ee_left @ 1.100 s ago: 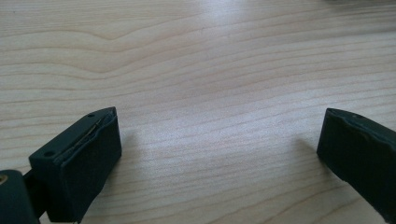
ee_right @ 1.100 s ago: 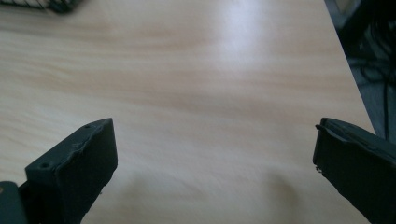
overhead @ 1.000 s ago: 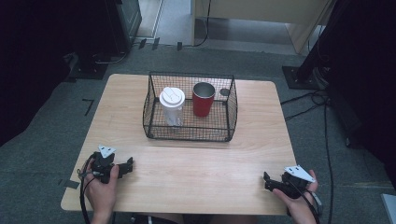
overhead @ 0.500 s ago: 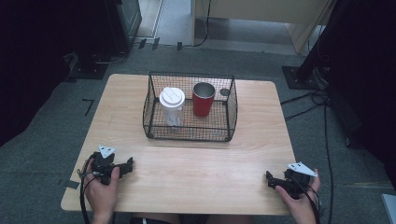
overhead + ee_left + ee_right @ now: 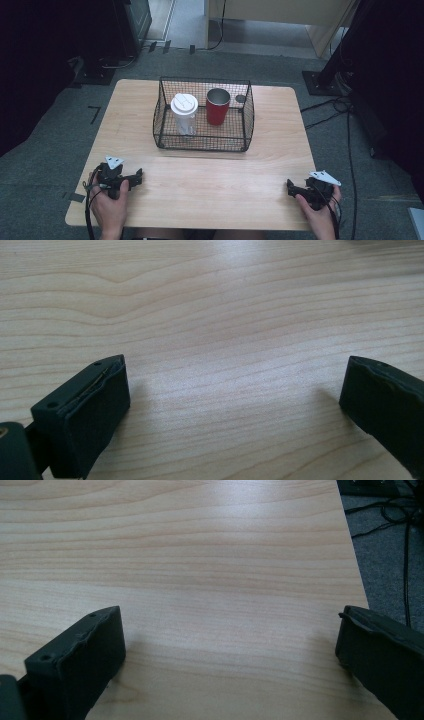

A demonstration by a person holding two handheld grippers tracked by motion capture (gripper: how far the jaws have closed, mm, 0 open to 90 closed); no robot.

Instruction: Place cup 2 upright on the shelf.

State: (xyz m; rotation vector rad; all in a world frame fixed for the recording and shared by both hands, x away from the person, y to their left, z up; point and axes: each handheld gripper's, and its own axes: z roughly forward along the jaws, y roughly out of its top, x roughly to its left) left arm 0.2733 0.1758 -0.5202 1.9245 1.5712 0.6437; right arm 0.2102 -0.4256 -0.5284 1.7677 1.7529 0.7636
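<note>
Your left gripper (image 5: 134,176) sits low over the near-left corner of the light wooden table (image 5: 210,190), jaws pointing right along the near edge. In the left gripper view its two black jaws are spread wide, with bare wood grain between them and nothing held. Your left hand (image 5: 110,202) wraps the gripper body from behind, and the grey three-cornered plate (image 5: 114,162) sits on top.

Your right gripper (image 5: 291,187) rests at the near-right corner, jaws pointing left. In the right gripper view its jaws also stand wide apart with nothing between them; the table's right edge and grey carpet with black cables (image 5: 395,535) show past the far jaw. Your right hand (image 5: 316,210) grips it from below.

The black wire basket (image 5: 167,142) stands at the far middle of the table, well apart from both grippers. Inside it, the clear plastic cup with a white lid (image 5: 184,114) stands upright on the left side. The red cup with a metal rim (image 5: 218,106) stands upright just beside it, to its right. I can't tell whether the two cups touch.

Both grippers are near the front edge, far from each other.
</note>
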